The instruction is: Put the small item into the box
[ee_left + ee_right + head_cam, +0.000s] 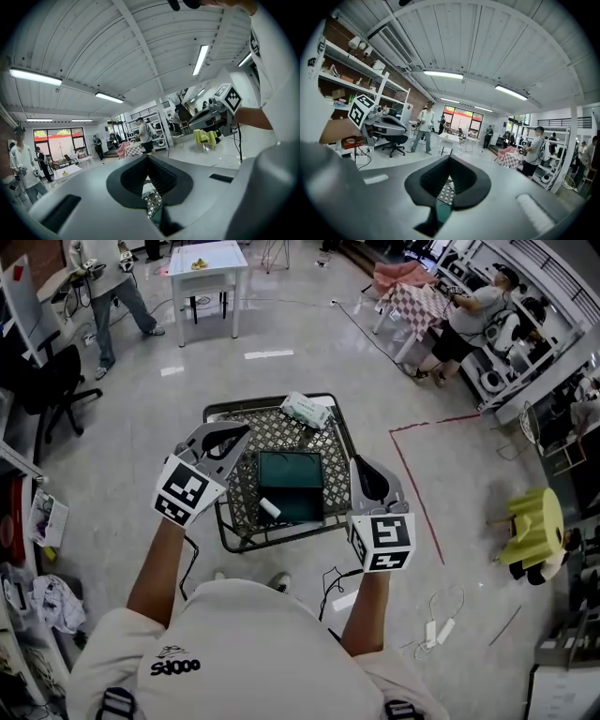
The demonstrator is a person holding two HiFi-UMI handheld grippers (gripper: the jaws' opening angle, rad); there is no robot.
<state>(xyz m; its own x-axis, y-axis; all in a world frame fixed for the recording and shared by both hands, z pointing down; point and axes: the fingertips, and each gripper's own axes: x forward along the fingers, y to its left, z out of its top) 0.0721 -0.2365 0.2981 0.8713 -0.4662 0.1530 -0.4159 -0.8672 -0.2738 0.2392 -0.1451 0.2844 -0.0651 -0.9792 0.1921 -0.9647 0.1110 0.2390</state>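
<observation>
A dark green open box [291, 474] sits on a small table with a patterned cloth [246, 486]. A small white item [269, 507] lies in the box's near left corner. My left gripper [246, 430] hovers at the table's left side, level with the box, its jaws together and holding nothing. To the right of the box my right gripper [358, 460] is likewise shut and empty. In the left gripper view the jaws [148, 157] meet at the tips, with the cloth [153, 202] below. The right gripper view shows its jaws [450, 157] meeting the same way, over a sliver of the box [439, 213].
A white tissue pack [307, 410] lies at the table's far edge. A yellow stool [532, 521] stands to the right beyond a red tape line [412, 474]. Cables [436, 624] lie on the floor near my feet. An office chair [52, 381] and people stand farther off.
</observation>
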